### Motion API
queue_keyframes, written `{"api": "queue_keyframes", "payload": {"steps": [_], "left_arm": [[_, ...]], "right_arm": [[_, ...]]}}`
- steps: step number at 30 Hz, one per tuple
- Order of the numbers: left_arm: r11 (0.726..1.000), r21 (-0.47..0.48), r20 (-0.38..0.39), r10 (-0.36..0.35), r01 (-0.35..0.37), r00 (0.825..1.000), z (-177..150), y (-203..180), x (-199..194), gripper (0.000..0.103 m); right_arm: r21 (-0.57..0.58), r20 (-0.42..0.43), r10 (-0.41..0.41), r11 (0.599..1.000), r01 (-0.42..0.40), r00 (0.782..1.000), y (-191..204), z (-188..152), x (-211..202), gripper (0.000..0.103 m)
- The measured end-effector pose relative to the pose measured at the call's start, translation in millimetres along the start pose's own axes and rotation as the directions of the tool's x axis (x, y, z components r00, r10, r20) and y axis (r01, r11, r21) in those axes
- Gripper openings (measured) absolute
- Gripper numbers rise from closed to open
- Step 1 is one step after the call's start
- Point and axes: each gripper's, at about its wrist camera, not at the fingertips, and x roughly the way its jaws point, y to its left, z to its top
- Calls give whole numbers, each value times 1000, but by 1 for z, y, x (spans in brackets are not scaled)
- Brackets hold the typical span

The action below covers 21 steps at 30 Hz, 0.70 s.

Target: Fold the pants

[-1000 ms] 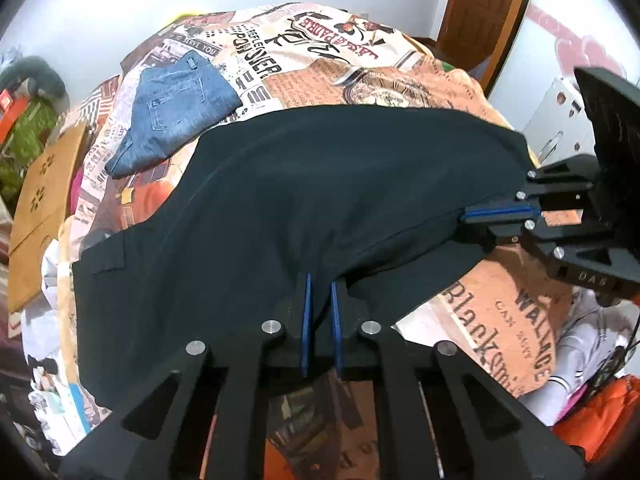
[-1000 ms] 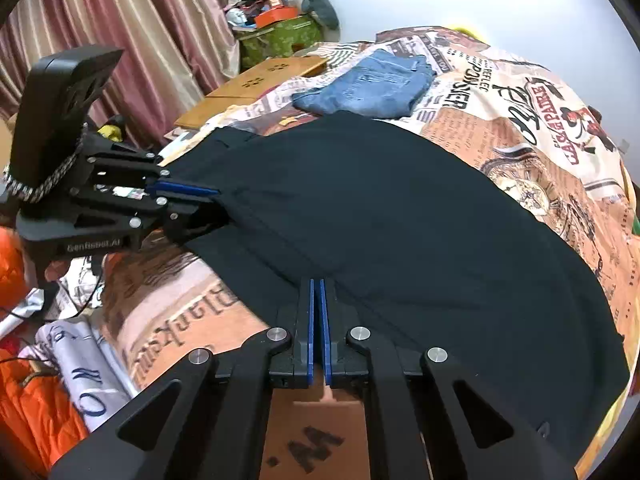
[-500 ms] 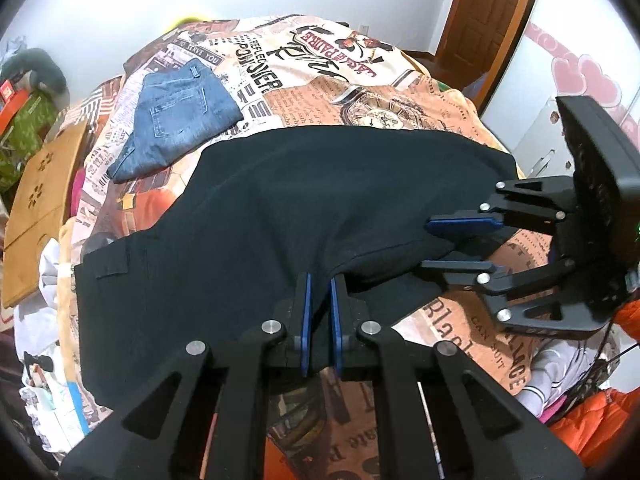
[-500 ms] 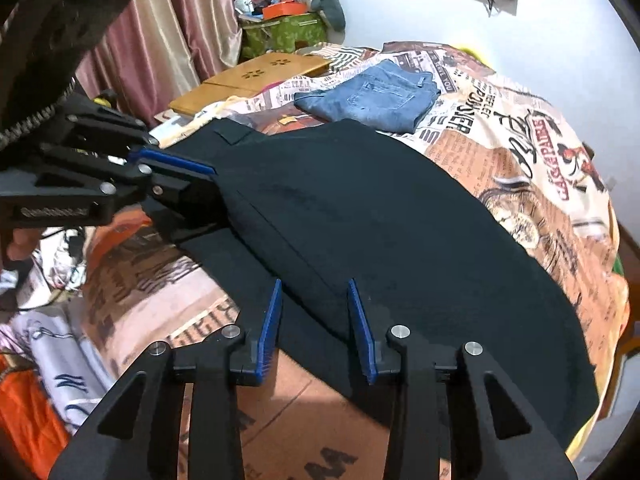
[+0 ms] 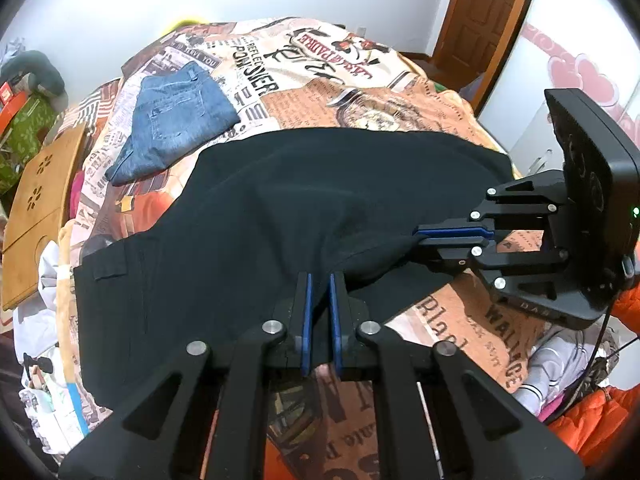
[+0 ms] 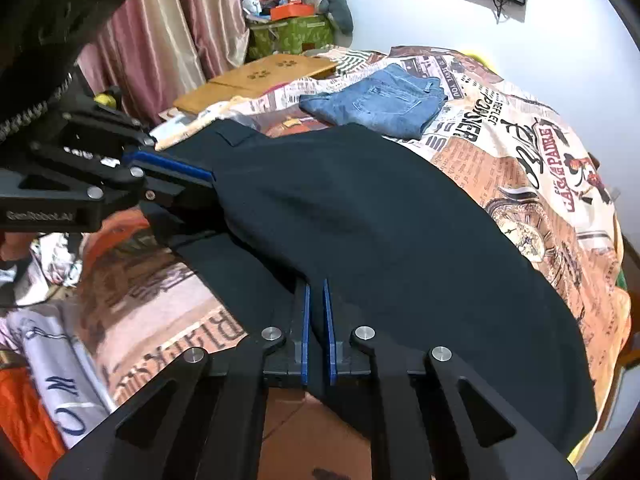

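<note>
Black pants (image 5: pixel 280 208) lie spread across a bed with a newspaper-print cover (image 5: pixel 320 60). My left gripper (image 5: pixel 319 282) is shut on the pants' near edge, with dark fabric pinched between its blue pads. My right gripper (image 6: pixel 316 288) is shut on the same near edge further along, cloth squeezed between its pads. Each gripper shows in the other's view: the right gripper (image 5: pixel 418 236) bites the fabric at the right, and the left gripper (image 6: pixel 210 188) at the left. The black pants (image 6: pixel 380 220) rise slightly at both pinch points.
Folded blue jeans (image 5: pixel 172 120) lie on the far side of the bed. A wooden board (image 5: pixel 40 200) sits beside the bed near a striped curtain (image 6: pixel 160 32). Orange cloth (image 5: pixel 592 420) and white clothes (image 6: pixel 52 360) are piled by the near edge. A brown door (image 5: pixel 480 20) stands beyond.
My right gripper was shut, opened half a second ago, and has shut again on the pants' edge. The left gripper has kept its grip and barely moved.
</note>
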Motion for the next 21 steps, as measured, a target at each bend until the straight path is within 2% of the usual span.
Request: {"api": "queue_keyframes", "payload": {"steps": [4,8,10,11,13,14,15,16,18,19,21], "left_arm": [[1000,23,20,1,-2,1000,-1,-5,-8,3],[1000,23,6,12,-13,1000,-6,-6,-3,3],[999,23,6,41,-41,999,-9,-6,-1,3],[997,24,1,68,-68,998,-10,-5,0,9],[994,22,-17,103,-102,995,-12,-2,3,31],[994,19,-17,112,-112,994,-14,0,3,48],[993,15,-6,114,-113,994,-16,2,2,57],[994,14,-2,111,-111,994,-18,3,2,58],[993,24,-16,112,-112,994,-20,3,6,58],[993,29,-18,119,-119,993,-21,3,7,58],[991,40,-28,132,-131,991,-20,2,15,58]], "right_arm": [[4,-3,41,999,-41,999,3,-2,-8,3],[-11,-12,68,998,-68,998,11,-7,-12,2],[-19,-9,53,998,-53,999,14,-9,-11,2],[-23,0,36,999,-36,999,15,-10,-11,2],[-15,2,18,1000,-18,1000,13,-9,-12,2],[-11,-5,20,1000,-20,1000,12,-8,-12,3],[-3,-12,11,1000,-11,1000,11,-8,-12,5],[2,-18,2,1000,-2,1000,10,-7,-12,9],[1,-25,-13,1000,14,1000,8,-7,-10,32],[-1,-22,-17,1000,17,1000,8,-7,-10,36],[-2,-18,-10,1000,10,1000,7,-6,-8,37]]}}
